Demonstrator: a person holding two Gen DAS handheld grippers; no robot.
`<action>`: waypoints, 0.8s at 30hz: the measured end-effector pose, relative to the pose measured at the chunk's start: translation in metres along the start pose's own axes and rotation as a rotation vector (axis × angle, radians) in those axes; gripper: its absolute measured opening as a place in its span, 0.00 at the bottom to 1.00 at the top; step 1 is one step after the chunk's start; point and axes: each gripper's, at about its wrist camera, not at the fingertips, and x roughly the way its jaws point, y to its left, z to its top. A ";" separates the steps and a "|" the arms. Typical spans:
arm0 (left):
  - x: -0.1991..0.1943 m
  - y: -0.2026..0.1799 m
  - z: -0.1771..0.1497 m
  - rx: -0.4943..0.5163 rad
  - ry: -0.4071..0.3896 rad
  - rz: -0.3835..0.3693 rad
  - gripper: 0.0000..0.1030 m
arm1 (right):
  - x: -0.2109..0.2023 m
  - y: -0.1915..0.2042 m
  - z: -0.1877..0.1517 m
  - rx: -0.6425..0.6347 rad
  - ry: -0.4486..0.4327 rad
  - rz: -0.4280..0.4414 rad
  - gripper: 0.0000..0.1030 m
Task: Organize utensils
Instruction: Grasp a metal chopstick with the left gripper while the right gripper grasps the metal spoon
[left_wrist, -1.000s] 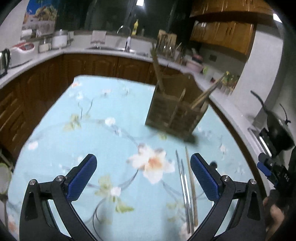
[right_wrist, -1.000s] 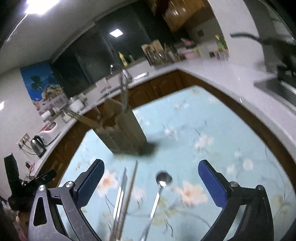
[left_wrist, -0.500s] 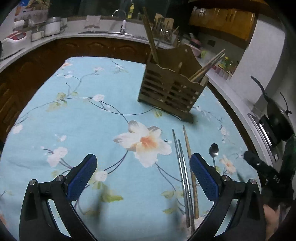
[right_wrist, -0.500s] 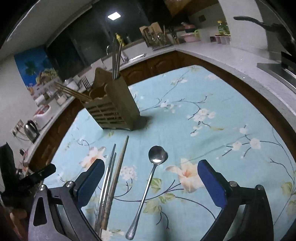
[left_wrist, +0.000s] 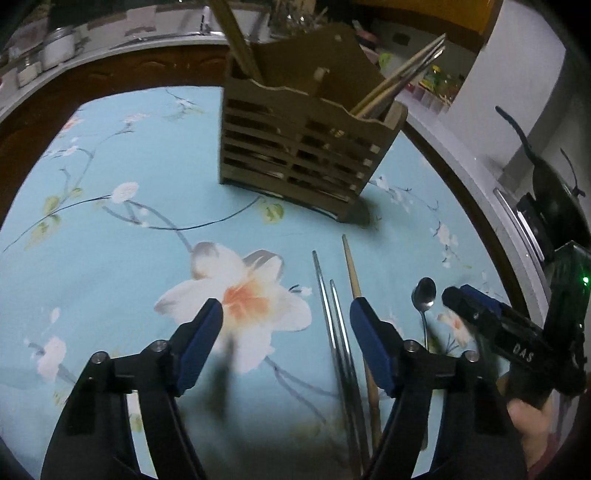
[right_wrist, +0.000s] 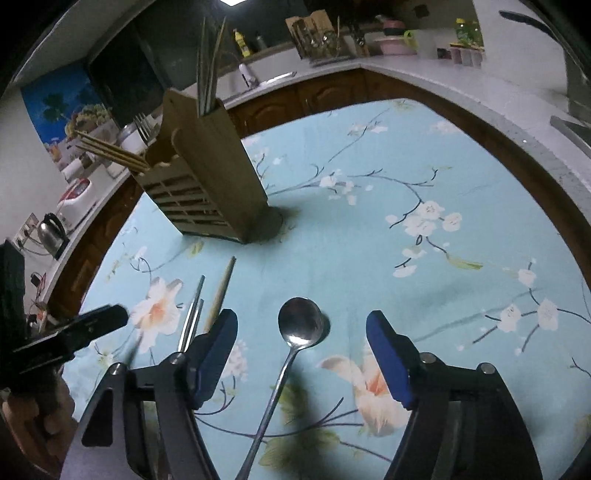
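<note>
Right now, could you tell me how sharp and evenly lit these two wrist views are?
Left wrist view: dim, fisheye-bent, the metal chopsticks smeared toward the bottom edge. Right wrist view: crisper, a ceiling-light glint on the spoon, dark corners.

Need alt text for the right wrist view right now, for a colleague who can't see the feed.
The open right gripper hovers over a metal spoon lying between its fingers on a blue floral tablecloth. Metal chopsticks and a wooden chopstick lie left of it, before a wooden utensil holder.
</note>
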 end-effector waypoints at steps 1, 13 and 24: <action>0.007 -0.002 0.004 0.003 0.015 0.001 0.64 | 0.002 0.001 0.000 -0.005 0.007 0.000 0.71; 0.065 -0.031 0.020 0.113 0.112 0.025 0.21 | 0.026 0.005 0.000 -0.063 0.061 -0.038 0.48; 0.067 -0.034 0.020 0.161 0.104 0.034 0.03 | 0.027 0.002 0.004 -0.043 0.042 -0.012 0.03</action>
